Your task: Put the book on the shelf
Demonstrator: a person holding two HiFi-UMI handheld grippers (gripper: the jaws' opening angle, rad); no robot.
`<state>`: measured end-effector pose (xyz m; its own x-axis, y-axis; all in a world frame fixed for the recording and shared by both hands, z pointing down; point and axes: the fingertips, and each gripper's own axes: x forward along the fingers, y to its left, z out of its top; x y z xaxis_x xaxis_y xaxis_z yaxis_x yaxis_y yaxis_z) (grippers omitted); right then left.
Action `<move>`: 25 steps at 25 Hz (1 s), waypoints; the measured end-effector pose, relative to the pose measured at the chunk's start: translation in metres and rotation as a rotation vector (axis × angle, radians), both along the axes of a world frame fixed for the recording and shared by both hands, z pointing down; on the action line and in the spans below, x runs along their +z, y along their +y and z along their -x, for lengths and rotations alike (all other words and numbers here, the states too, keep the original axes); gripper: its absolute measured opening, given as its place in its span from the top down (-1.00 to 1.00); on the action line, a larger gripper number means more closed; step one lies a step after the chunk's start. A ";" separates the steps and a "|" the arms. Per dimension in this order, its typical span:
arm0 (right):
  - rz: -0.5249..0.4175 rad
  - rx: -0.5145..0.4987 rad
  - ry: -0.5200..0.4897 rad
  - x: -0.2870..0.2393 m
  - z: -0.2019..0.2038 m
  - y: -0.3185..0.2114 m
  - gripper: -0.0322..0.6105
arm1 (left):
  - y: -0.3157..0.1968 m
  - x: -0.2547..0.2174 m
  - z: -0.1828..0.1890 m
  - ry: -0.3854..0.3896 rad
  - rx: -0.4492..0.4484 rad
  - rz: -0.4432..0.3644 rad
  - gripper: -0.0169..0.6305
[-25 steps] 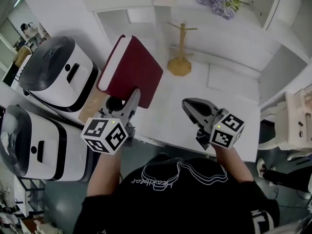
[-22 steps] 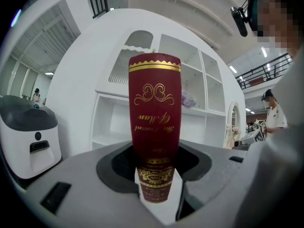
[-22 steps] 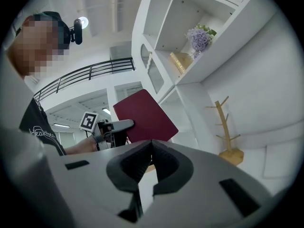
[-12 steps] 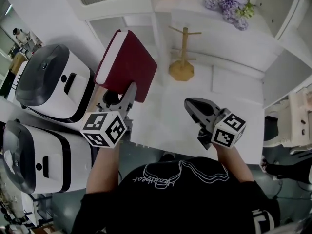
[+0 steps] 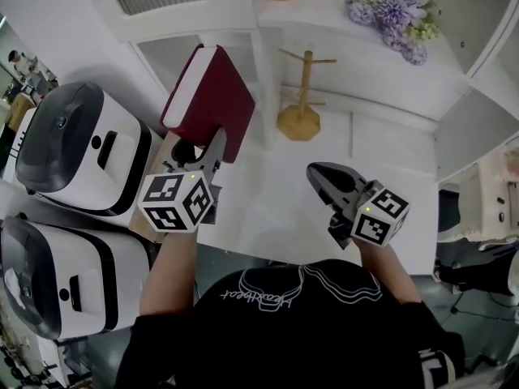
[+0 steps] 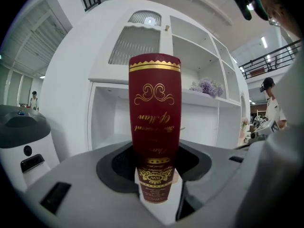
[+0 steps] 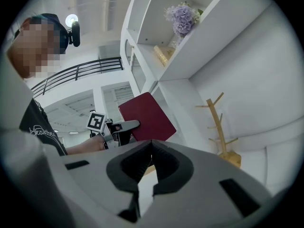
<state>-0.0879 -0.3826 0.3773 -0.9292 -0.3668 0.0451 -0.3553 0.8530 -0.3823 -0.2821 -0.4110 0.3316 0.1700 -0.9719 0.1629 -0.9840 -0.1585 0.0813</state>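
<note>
nearest, at 6 o'clock in the head view, the person's black shirt (image 5: pixel 284 322) fills the bottom edge. at 8 o'clock stands a white appliance with a dark lid (image 5: pixel 57 274), and a second one like it (image 5: pixel 77 148) sits beyond it at 9 o'clock.

the right gripper (image 5: pixel 312 172) hovers over the white table (image 5: pixel 276 217) at about 4 o'clock from the centre. it points toward 11 o'clock. in the right gripper view its jaws meet at the tips with nothing between them.

the left gripper (image 5: pixel 212 148) lies at 8 o'clock from the centre and points toward 12 o'clock. its jaws are clamped on the lower end of the dark red book (image 5: pixel 212 96). the left gripper view shows the spine upright between the two jaws, with gold ornament and lettering on it. the book is held in the air, tilted, at 11 o'clock, above the table's left edge and just beside the farther appliance. it sits in front of the shelf unit's lower left opening (image 5: pixel 174 55), not yet inside it.

farther on, at 12 o'clock, a wooden peg stand (image 5: pixel 300 96) stands on the white surface, apart from the book to its right. at 1 o'clock, on a higher ledge of the shelf unit, lies a bunch of purple flowers (image 5: pixel 397 10).
</note>
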 end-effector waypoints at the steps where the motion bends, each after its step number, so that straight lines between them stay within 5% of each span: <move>1: 0.001 0.003 0.002 0.001 0.000 -0.002 0.88 | -0.004 0.002 0.001 -0.005 -0.001 0.003 0.31; 25: 0.004 0.061 -0.006 -0.002 -0.011 -0.023 0.88 | -0.045 -0.010 -0.004 -0.015 -0.006 -0.003 0.30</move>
<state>-0.0766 -0.4060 0.3751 -0.9056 -0.4222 0.0409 -0.4038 0.8286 -0.3878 -0.2781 -0.4559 0.3218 0.1618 -0.9733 0.1629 -0.9861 -0.1529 0.0656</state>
